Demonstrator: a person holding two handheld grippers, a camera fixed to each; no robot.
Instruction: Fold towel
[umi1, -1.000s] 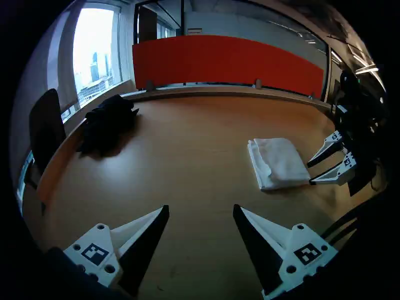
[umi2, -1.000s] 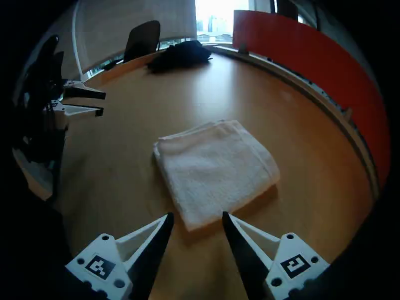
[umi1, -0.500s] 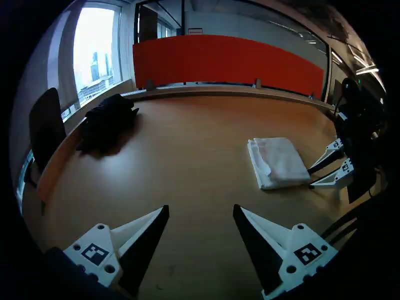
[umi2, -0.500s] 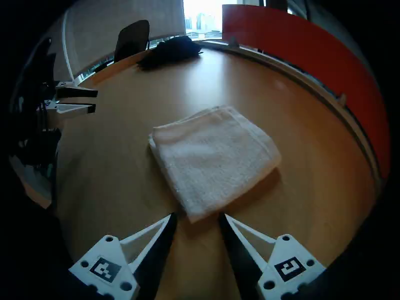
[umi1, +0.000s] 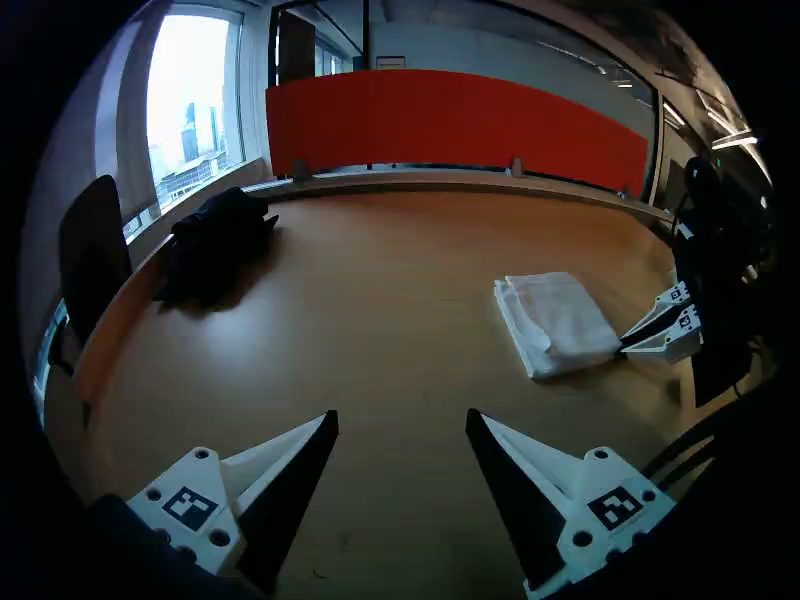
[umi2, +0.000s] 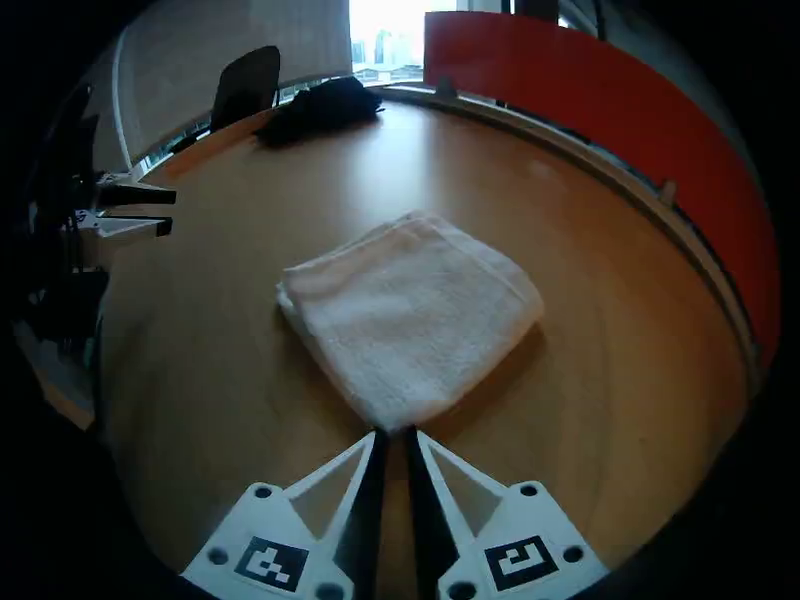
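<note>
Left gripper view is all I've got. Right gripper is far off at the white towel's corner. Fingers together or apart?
Observer: In the right gripper view, the right gripper has its fingers almost together, with a thin slit between them. The tips sit at the corner of the folded white towel that points at the camera.
Operator: Is cloth pinched in the slit?
Observer: Cannot tell. The corner ends right at the fingertips, and lower down the slit shows the bare wooden table, not cloth.
</note>
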